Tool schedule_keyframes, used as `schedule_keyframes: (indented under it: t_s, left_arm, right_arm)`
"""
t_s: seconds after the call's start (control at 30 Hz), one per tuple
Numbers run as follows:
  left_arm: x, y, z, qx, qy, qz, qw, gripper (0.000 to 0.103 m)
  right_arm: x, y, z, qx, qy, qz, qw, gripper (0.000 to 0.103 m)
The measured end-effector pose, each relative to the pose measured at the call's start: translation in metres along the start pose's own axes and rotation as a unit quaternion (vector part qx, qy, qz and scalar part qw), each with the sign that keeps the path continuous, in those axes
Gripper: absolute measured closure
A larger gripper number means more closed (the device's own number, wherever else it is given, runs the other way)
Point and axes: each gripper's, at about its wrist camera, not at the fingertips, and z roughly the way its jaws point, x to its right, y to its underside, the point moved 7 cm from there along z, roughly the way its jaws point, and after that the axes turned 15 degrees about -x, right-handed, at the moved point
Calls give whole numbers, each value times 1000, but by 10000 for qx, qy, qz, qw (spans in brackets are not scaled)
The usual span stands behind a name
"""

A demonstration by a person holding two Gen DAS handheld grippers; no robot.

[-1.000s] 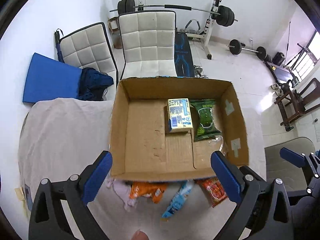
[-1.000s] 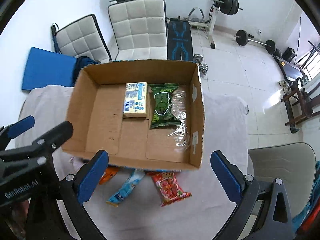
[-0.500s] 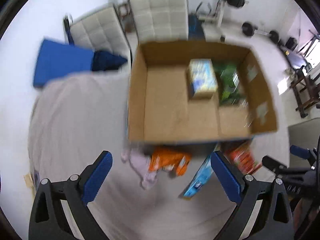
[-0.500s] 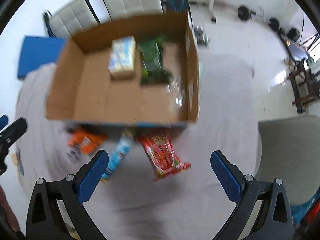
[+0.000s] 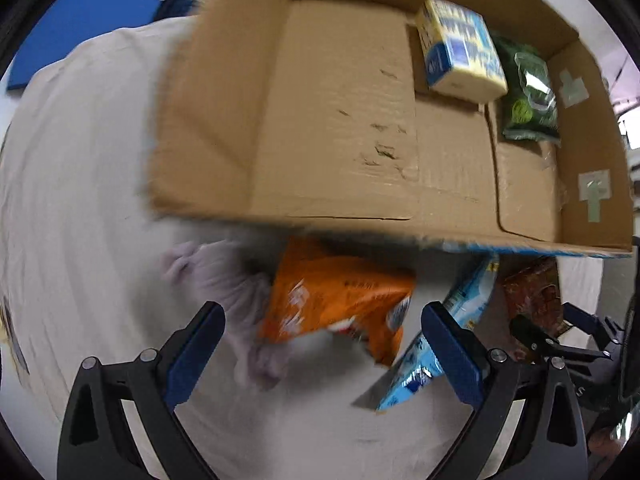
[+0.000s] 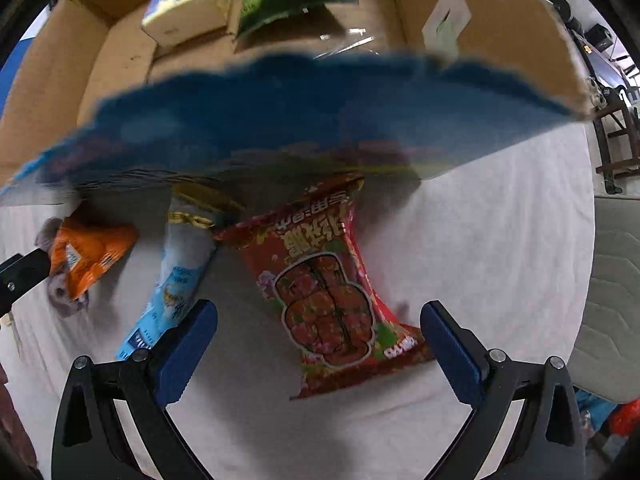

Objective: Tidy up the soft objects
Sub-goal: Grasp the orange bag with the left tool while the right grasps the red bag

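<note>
Box wall above red packet

One cardboard box stands on the bench, and it holds two packets: one yellow-and-blue pack and one green packet. Some clear wrap also lies in the box, too crumpled to count as pieces. On the cloth in front of the box lie four loose things: one orange packet, one light blue packet, one red packet and one pale purple soft thing. That makes six soft items in all. Two grippers are in view, each with two blue fingers.
</note>
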Motion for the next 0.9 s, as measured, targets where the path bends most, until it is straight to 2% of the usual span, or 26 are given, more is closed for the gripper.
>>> schedule_keyframes:
  t_s: [0.07,0.13,0.17,0.2,0.3,0.4,0.6,0.77,0.9]
  left_arm:
    - [9,-7,12,-89,-135,183,9997,2]
    - [17,-10,18,-57,-364,399,9985,2]
    - [21,-10,21,-64,-382,498,9980,7]
    - [26,-9,25,-111,-351,596,9975,26]
    - [33,-3,32,-138,-502,742,9959,32]
    - [36,10,35,-137,-501,801,9954,36]
    - [37,50,44,-235,-367,820,9957,37]
    - [35,53,61,-375,-282,730,9962,32]
    - [33,51,60,-410,-240,719,9963,38]
  right_arm:
    - [-1,-3,6,-53,-8,21,10000,3]
    - [0,-3,13,-141,12,22,9999,13]
    - [0,-2,15,-178,88,12,9998,21]
    - [0,-2,18,-197,152,10,9997,35]
    - [2,5,21,-260,216,10,9994,48]
    - [2,16,25,-422,215,4,9989,51]
    - [-3,52,34,-761,22,-95,9971,52]
    - [-5,62,46,-810,173,-155,9964,50]
    - [-8,68,46,-802,247,-84,9964,54]
